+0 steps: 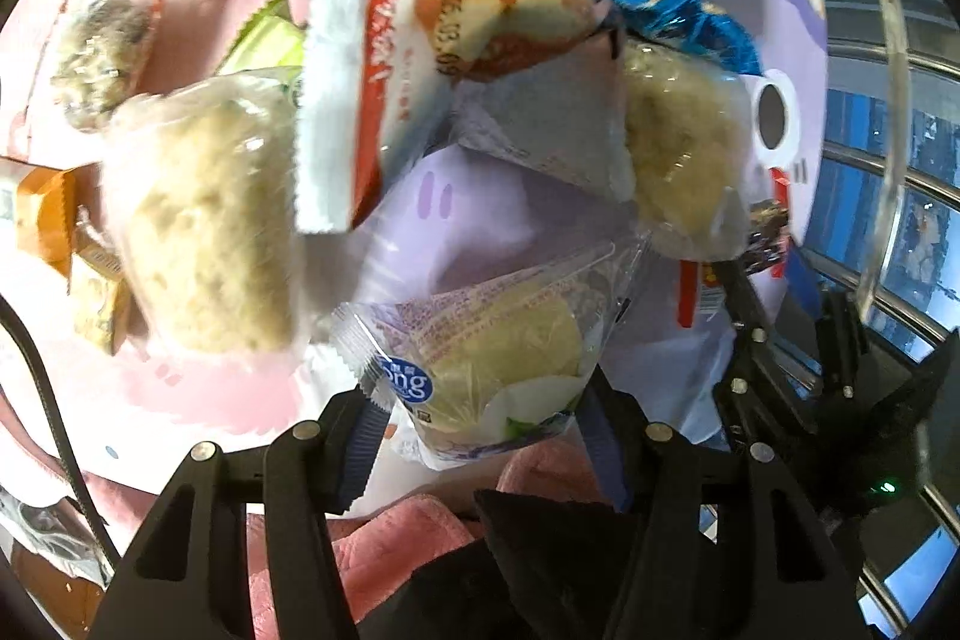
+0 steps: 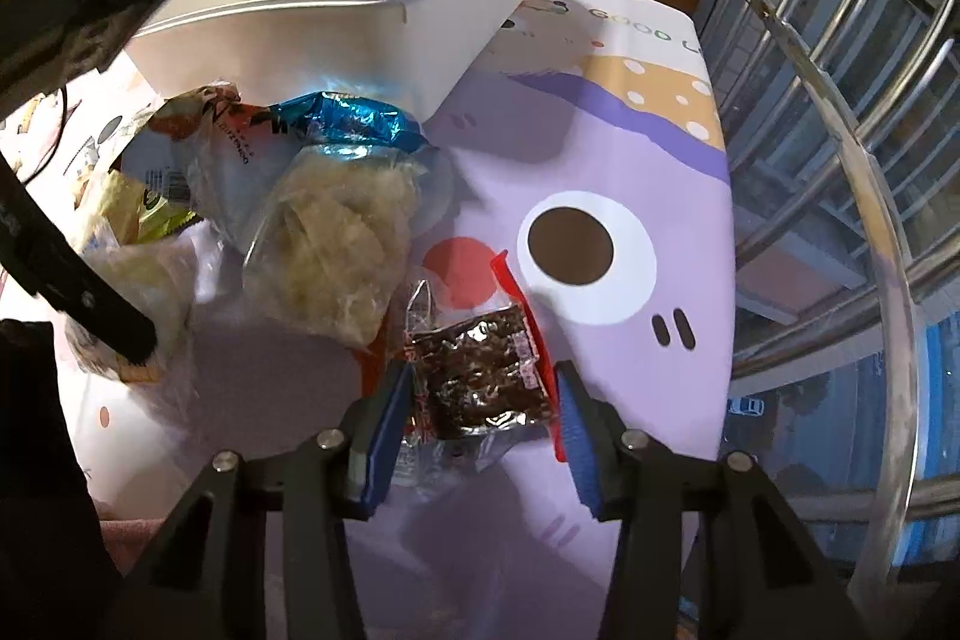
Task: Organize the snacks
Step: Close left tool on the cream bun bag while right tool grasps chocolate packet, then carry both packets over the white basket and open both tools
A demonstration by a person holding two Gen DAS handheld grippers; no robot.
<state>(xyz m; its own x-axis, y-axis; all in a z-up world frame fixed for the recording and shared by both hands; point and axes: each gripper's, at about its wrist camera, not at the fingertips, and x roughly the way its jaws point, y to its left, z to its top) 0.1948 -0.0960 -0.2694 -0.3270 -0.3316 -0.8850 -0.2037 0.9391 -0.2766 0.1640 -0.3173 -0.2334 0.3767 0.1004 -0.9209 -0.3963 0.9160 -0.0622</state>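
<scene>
Wrapped snacks lie in a heap on a cartoon-printed table cover (image 2: 630, 148). My left gripper (image 1: 480, 400) has its jaws around a clear-wrapped pale cake packet (image 1: 486, 364) with a blue label, pads touching both its sides. A red-and-white packet (image 1: 384, 58) and clear bags of puffed rice cake (image 1: 204, 226) lie beyond it. My right gripper (image 2: 480, 394) is open, its blue pads (image 2: 390, 430) on either side of a clear packet of dark brown snack (image 2: 480, 376) with a red edge. A white plastic bin (image 2: 336, 22) stands tilted behind the heap.
A blue foil packet (image 2: 354, 124) and a clear bag of pale crisps (image 2: 342, 232) lie by the bin. Orange small packets (image 1: 48, 220) sit at the left. A metal window railing (image 2: 840, 160) runs along the right, past the table edge. Pink cloth (image 1: 408, 538) lies below.
</scene>
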